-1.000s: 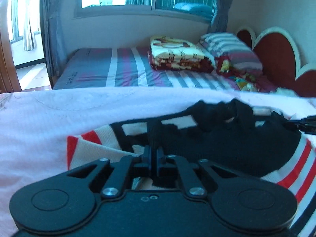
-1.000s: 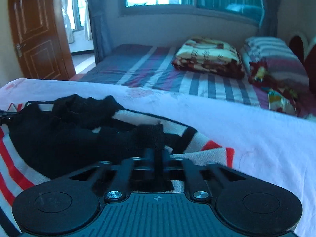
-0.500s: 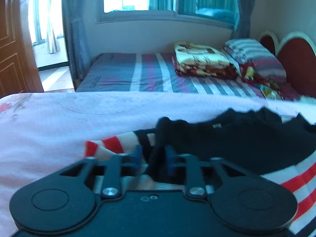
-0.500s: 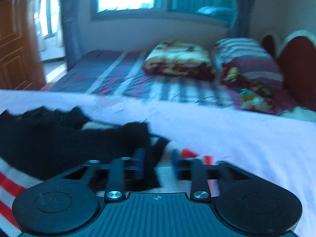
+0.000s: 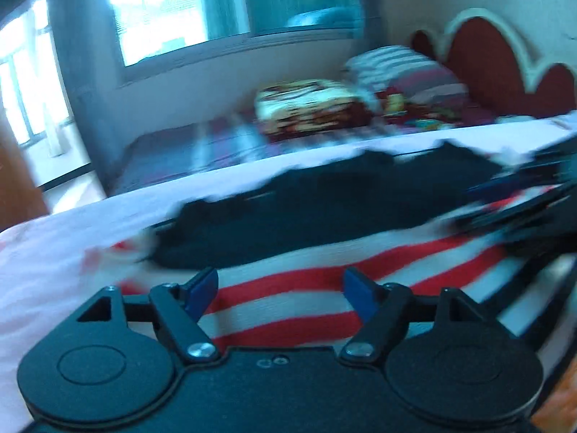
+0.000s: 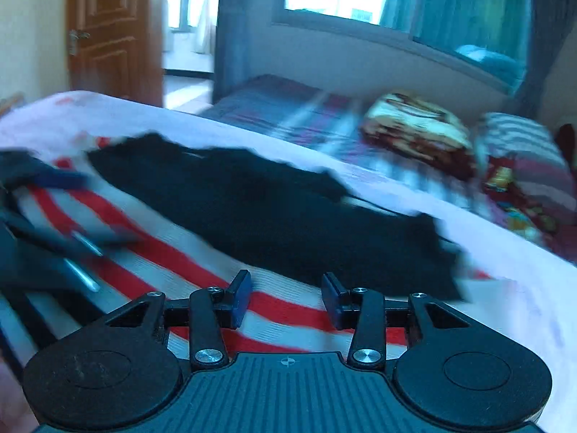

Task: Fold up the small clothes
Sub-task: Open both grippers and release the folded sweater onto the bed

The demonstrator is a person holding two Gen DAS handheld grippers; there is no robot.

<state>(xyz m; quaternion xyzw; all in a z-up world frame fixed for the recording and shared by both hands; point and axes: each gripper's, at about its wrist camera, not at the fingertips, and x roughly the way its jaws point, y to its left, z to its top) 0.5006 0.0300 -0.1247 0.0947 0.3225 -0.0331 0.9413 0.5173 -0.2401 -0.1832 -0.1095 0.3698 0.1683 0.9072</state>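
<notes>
Now L gripper [image 5: 279,288] fingers wide, just opening; R gripper [image 6: 286,297] fingers apart, narrowing; nothing between, over striped garment [image 5: 288,288]; no legible text.

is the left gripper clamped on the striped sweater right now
No, the left gripper has its blue fingers spread apart, with nothing pinched between them, above the red and white striped sweater.

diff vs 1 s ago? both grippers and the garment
Both let go. The left gripper and right gripper were shut on the black hem of the striped garment; the left jaws have just been opening, the right opened then eased back in, nothing between either pair. Both have pulled back from the fold, whose black part now lies flat over the stripes. The pink sheet is unchanged.
</notes>
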